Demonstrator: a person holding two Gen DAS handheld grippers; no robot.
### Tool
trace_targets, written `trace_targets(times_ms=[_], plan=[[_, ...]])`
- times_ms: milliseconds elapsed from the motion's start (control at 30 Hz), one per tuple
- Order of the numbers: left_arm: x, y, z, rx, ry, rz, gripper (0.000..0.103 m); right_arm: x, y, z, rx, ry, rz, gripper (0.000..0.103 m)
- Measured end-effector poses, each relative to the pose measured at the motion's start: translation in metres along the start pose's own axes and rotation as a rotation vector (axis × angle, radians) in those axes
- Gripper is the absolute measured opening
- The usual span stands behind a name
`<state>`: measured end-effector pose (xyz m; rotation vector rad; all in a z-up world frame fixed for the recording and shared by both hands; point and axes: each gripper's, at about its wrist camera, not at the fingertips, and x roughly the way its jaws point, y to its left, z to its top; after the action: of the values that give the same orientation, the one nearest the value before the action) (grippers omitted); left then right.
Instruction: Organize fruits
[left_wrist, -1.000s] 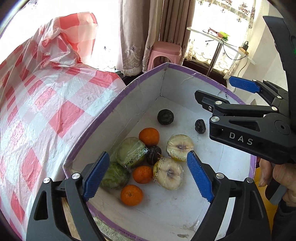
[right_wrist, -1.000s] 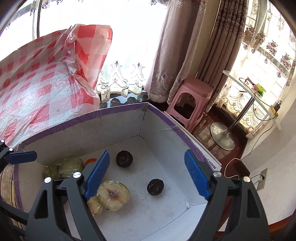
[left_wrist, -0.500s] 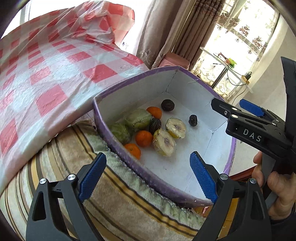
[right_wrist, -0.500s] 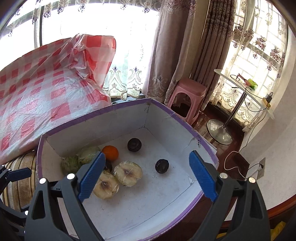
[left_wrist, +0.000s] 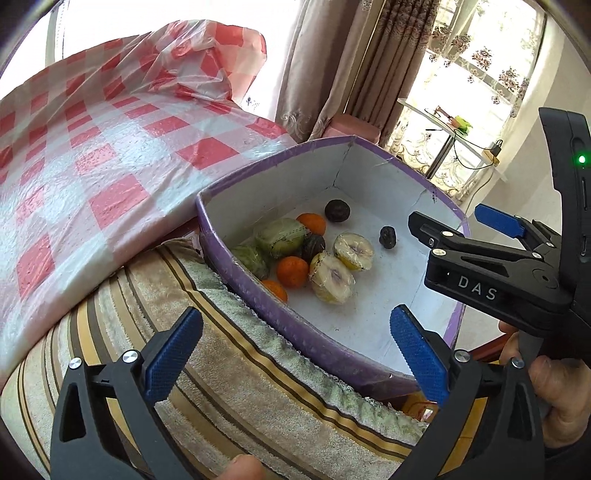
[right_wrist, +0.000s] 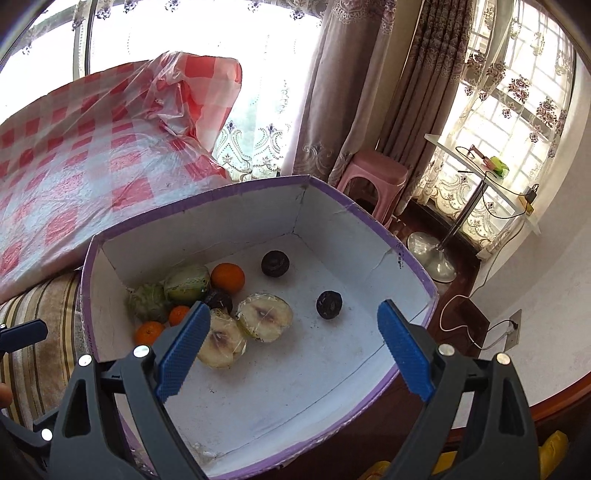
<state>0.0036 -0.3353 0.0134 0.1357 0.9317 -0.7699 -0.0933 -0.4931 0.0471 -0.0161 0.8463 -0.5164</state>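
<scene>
A white box with a purple rim (left_wrist: 280, 317) holds the fruit: oranges (left_wrist: 291, 271), two plastic-wrapped cut halves (left_wrist: 332, 277), green wrapped fruits (left_wrist: 280, 236) and small dark fruits (left_wrist: 337, 210). My left gripper (left_wrist: 294, 319) hovers over the box's near wall and the striped towel, its jaws opening with nothing between them. My right gripper (right_wrist: 293, 309) hangs open and empty above the box (right_wrist: 229, 192), over the cut halves (right_wrist: 265, 317) and a dark fruit (right_wrist: 328, 304). In the left wrist view the right gripper (left_wrist: 456, 221) reaches in from the right.
A red-and-white checked plastic cloth (left_wrist: 110, 155) lies left of the box, which rests on a striped towel (left_wrist: 258, 369). Beyond the box stand a pink stool (right_wrist: 373, 177), a small white table (right_wrist: 480, 173) with cables, and curtains. The floor drops away at the right.
Both grippers have drawn back from inside the box, so more of it shows. The left gripper now sits over the towel outside the near wall. Both pairs of jaws stand wider.
</scene>
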Motion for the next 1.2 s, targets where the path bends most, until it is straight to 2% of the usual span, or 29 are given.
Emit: trace_targets(times_ms=[200,267,333,500,1200], plan=[[-0.006,0.001,0.003,-0.003,-0.036,-0.011,0.098,0.001,-0.004,0.001,0.010,0.002,0.004,0.092],[-0.009,0.000,0.003,-0.001,-0.048,0.002,0.098,0.002,-0.004,0.001,0.010,0.002,0.004,0.092],[-0.011,-0.002,0.003,0.006,-0.060,0.053,0.098,0.002,-0.004,0.001,0.009,0.001,0.005,0.092],[-0.010,-0.001,0.005,0.008,-0.051,0.070,0.098,0.000,-0.004,0.001,0.013,-0.002,0.006,0.092],[-0.005,0.005,0.004,-0.023,-0.024,0.037,0.098,0.001,-0.003,-0.001,0.015,0.005,0.015,0.092]])
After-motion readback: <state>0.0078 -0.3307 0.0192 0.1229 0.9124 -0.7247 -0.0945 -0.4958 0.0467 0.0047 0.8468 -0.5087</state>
